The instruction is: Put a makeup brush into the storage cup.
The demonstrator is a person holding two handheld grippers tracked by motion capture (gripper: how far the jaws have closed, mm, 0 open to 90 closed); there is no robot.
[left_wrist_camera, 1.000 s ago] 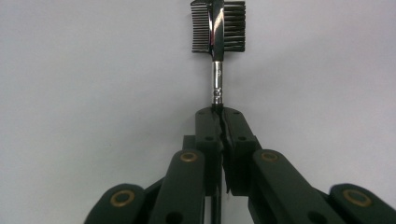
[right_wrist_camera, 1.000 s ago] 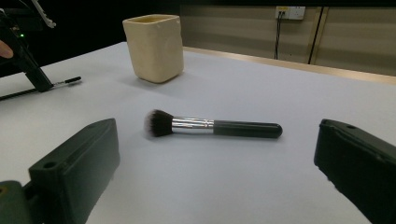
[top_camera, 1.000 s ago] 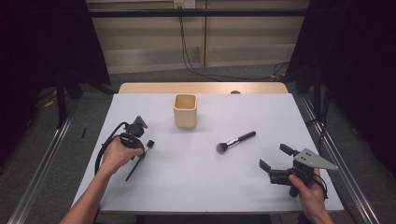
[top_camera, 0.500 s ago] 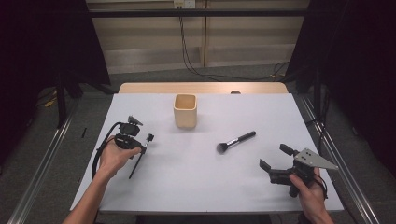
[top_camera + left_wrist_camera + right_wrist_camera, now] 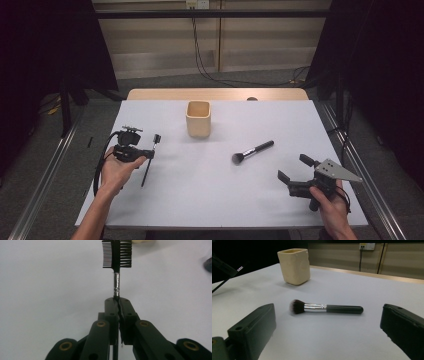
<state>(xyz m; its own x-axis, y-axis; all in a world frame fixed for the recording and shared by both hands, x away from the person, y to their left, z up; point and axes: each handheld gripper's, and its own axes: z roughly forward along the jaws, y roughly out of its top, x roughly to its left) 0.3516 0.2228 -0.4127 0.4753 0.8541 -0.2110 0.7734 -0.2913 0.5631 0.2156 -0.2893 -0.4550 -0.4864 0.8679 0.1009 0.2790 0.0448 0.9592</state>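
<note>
A thin black comb-and-brush tool [image 5: 156, 139] sits in my left gripper [image 5: 150, 152], which is shut on its stem at the left side of the table. In the left gripper view the comb head [image 5: 117, 253] sticks out past the shut jaws of that gripper [image 5: 118, 301], over the white table. A black-handled makeup brush [image 5: 252, 151] lies flat at centre right. My right gripper [image 5: 294, 167] is held open near the front right, and its view looks at the brush [image 5: 325, 308] lying beyond the wide-open jaws.
A beige square cup [image 5: 198, 119] stands upright at the back centre, also seen in the right gripper view [image 5: 294, 266]. The white table [image 5: 200, 200] has bare surface in the middle and front. A wooden strip runs along its far edge.
My left hand has drifted slightly to the left with the comb tool still held. The right gripper, the makeup brush and the cup have stayed put.
</note>
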